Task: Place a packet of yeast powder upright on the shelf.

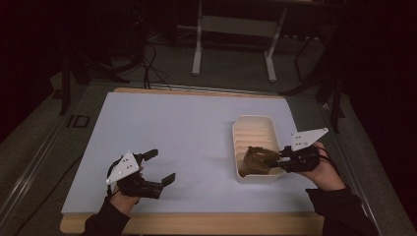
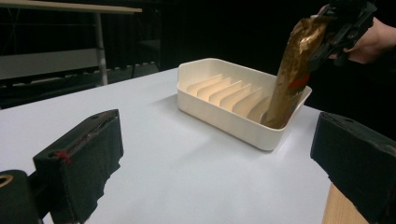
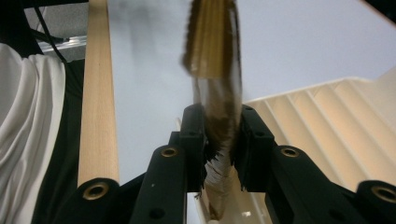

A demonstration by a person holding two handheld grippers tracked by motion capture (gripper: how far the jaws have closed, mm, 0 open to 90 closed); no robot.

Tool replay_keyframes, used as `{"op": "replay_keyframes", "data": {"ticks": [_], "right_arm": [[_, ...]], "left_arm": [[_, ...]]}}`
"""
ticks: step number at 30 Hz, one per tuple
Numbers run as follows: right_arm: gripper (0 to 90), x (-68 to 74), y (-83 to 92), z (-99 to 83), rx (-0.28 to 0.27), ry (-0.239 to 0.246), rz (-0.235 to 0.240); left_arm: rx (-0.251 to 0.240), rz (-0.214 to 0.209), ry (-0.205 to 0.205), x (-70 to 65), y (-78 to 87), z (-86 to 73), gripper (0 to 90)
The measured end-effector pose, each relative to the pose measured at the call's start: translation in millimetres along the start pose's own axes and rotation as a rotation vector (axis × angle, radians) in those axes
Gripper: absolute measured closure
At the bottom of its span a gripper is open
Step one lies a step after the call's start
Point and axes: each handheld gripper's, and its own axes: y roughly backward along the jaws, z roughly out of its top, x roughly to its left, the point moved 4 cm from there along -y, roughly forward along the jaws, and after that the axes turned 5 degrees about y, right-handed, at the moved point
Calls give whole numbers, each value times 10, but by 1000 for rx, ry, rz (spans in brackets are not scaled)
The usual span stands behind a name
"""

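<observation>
I see my right gripper (image 1: 284, 156) at the near right corner of the tray (image 1: 255, 123), its 2 jaws closed on the top edge of a gold pouch (image 1: 255, 162). In the right gripper view the pouch (image 3: 215, 56) is pinched flat between both pads, its serrated edge sticking out behind them. In the left gripper view the pouch (image 2: 292, 74) hangs tilted from the right gripper (image 2: 334, 32), with its lower end inside the tray (image 2: 219, 114) at the near end, against the last of the ribs; I cannot tell whether it touches the floor of the tray. The tray is cream, ribbed, and sits on the right half of the table (image 1: 172, 128).

My left gripper (image 1: 162, 167) hovers low over the near left part of the table, well apart from the tray. Its 2 jaws stand wide, with nothing between them. Its pads (image 2: 84, 158) frame bare tabletop in its own view.
</observation>
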Motion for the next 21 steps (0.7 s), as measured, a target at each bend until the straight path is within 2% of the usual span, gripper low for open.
{"op": "replay_keyframes", "data": {"ticks": [5, 8, 10, 16, 18, 21], "right_arm": [[685, 10, -97, -30, 15, -56, 25], [615, 28, -85, 21, -2, -65, 11], [610, 40, -54, 75, -8, -57, -10], [535, 76, 133, 321, -114, -51, -65], [497, 95, 198, 418, -159, -78, -98], [463, 138, 263, 550, -220, -86, -138]], "left_arm": [[-1, -1, 7, 11, 1, -2, 27], [6, -4, 6, 4, -10, -17, 27], [10, -6, 3, -5, -19, -28, 27], [11, -13, 0, -14, -24, -36, 27], [13, -14, 5, -4, -23, -50, 27], [8, -11, 16, 11, -18, -55, 28]]}}
